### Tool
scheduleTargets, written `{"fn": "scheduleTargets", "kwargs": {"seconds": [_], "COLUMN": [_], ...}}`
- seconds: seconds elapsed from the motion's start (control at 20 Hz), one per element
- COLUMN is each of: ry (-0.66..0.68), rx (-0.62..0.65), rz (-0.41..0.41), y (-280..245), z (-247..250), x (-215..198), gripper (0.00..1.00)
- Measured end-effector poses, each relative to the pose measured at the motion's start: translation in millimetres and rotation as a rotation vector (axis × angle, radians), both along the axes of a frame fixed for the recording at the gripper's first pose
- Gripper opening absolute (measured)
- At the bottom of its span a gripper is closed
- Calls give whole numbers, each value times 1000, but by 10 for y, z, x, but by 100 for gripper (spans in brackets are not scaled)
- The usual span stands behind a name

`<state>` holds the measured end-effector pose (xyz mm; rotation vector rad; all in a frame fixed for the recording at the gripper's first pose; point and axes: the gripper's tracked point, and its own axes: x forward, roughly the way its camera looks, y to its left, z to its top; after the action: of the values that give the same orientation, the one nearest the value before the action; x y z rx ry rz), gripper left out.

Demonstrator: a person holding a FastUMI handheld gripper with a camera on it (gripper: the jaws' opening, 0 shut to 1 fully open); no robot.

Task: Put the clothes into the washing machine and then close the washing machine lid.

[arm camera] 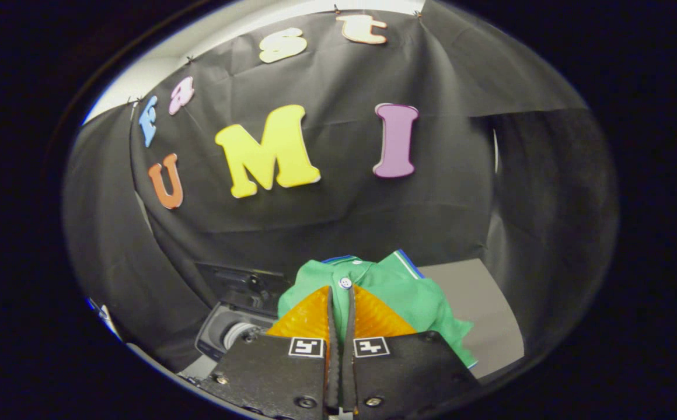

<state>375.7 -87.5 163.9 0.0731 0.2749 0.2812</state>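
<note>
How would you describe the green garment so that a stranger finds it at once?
Start at the washing machine below the black cloth wall. Right of its opening, the tongs pinch a green shirt between their fingers. Its white button and blue-edged collar set it apart.

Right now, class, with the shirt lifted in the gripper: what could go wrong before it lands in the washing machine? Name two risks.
1. The gripper pinches only a thin fold of the green shirt near its button, so the cloth might slip out while it is carried.
2. The washing machine sits low, off to one side, while the shirt hangs beside it; loose fabric may drape over the rim.
</note>
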Motion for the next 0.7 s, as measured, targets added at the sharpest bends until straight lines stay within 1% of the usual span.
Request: {"fn": "scheduleTargets", "kwargs": {"seconds": [0.3,0.7], "ry": [-91,-115], "rx": [-8,20], "rz": [145,329], "y": [738,1726], "z": [539,783], "x": [-153,-316], "gripper": [6,6]}}
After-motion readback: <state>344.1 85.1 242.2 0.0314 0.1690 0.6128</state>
